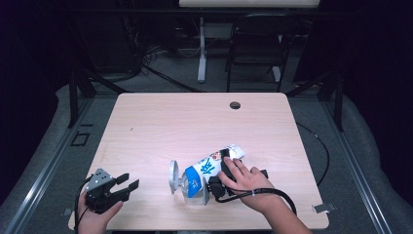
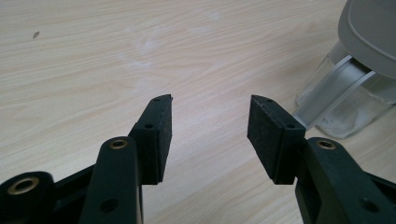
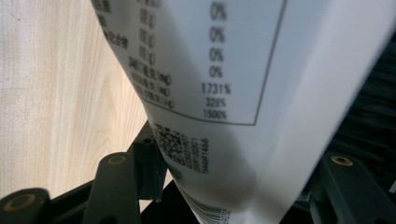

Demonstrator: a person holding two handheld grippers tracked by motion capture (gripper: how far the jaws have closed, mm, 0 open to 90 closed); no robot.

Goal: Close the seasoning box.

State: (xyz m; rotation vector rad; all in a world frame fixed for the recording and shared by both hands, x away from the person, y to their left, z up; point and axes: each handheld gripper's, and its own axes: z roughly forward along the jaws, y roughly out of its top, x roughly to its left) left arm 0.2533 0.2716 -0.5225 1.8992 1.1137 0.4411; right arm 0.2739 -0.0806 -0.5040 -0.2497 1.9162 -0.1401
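Observation:
A blue-and-white pouch (image 1: 208,166) lies slanted at the table's front centre, its lower end against a clear container (image 1: 193,189) with a grey lid (image 1: 173,176). My right gripper (image 1: 221,171), under a person's hand (image 1: 243,178), is shut on the pouch. In the right gripper view the pouch's white printed back (image 3: 210,70) sits between the jaws, and one finger (image 3: 148,161) shows at its left edge. My left gripper (image 1: 130,181) stands open and empty at the front left, apart from the container. Its pads (image 2: 161,135) point towards the clear container (image 2: 343,109) and grey lid (image 2: 369,37).
The light wooden table (image 1: 195,122) has a cable hole (image 1: 235,105) near its far edge. A black cable (image 1: 287,196) trails from the right gripper over the front right of the table. A chair (image 1: 255,48) and a desk leg (image 1: 201,53) stand beyond the table.

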